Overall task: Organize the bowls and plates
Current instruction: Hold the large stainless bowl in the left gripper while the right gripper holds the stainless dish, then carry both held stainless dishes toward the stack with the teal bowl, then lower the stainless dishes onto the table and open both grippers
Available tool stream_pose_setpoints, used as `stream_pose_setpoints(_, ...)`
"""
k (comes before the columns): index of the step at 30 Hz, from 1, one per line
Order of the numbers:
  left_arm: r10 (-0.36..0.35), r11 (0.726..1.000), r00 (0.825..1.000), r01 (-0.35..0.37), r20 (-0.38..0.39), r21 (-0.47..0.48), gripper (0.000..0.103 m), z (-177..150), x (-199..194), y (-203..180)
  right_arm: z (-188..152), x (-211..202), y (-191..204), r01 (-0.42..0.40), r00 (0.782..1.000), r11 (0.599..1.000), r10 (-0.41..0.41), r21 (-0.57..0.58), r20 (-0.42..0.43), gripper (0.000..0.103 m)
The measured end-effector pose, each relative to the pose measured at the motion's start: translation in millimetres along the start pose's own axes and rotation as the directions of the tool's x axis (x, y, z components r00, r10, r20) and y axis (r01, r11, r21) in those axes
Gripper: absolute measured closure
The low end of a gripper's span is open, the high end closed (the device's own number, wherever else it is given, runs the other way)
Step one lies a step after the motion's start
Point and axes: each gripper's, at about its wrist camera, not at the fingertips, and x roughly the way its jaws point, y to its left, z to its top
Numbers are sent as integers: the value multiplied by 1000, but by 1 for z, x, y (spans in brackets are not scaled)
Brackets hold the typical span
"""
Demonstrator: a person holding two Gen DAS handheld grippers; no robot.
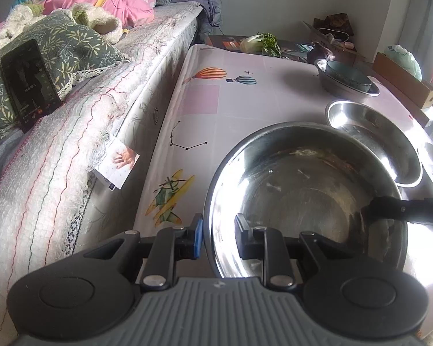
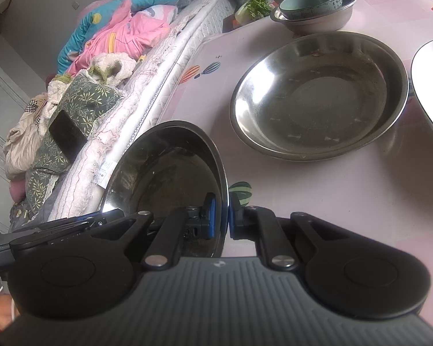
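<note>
A large steel bowl point(image 1: 303, 196) fills the near part of the left wrist view. My left gripper point(image 1: 220, 230) straddles its near rim, one pad outside and one inside, shut on it. My right gripper point(image 2: 222, 216) is shut on the same bowl's point(image 2: 164, 167) opposite rim. One of its fingers point(image 1: 404, 207) shows at the bowl's right edge. Beyond lies a second, shallower steel bowl point(image 2: 317, 95) on the table. At the far end a teal bowl point(image 2: 311, 3) sits inside a small steel bowl point(image 2: 317, 20). A white plate point(image 2: 430, 80) shows at the right edge.
The table point(image 1: 231, 109) has a pink cloth with balloon and plane prints. A bed point(image 1: 72, 158) runs along its left side, with a dark phone point(image 1: 29, 83) on a green pillow. Leafy greens point(image 1: 262, 43) and a cardboard box point(image 1: 404, 83) lie at the far end.
</note>
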Motion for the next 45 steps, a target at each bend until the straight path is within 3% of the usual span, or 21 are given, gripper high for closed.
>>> stream_pose_setpoints(9, -13, 999, 996, 9, 84, 44, 79, 32, -20, -26, 21, -32, -5, -19, 997, 1000, 19, 6, 81, 95)
stream_pose_setpoints(15, -94, 992, 990, 85, 103, 92, 79, 60, -13, -64, 40, -63, -32, 36, 988, 998, -43, 49, 148, 95)
stream_pose_setpoints(22, -197, 972, 978, 185, 69, 148, 79, 89, 17, -116, 60, -90, -77, 115, 971, 986, -137, 119, 194, 93)
stream_pose_setpoints(33, -224, 961, 974, 225, -21, 162, 80, 102, 67, -150, 78, -76, -119, 189, 964, 967, -215, 169, 155, 91)
stream_pose_setpoints(37, -230, 959, 973, 231, -28, 164, 80, 104, 72, -152, 82, -68, -126, 196, 965, 964, -223, 181, 140, 82)
stream_pose_setpoints(40, -221, 960, 975, 222, -27, 168, 80, 105, 73, -151, 86, -64, -123, 198, 963, 967, -223, 162, 150, 82)
stream_pose_setpoints(42, -219, 962, 975, 220, -25, 162, 80, 105, 73, -149, 89, -62, -119, 239, 953, 961, -259, 137, 157, 81)
stream_pose_setpoints(45, -215, 964, 976, 215, -17, 156, 79, 104, 71, -146, 94, -61, -119, 282, 939, 952, -299, 121, 170, 71)
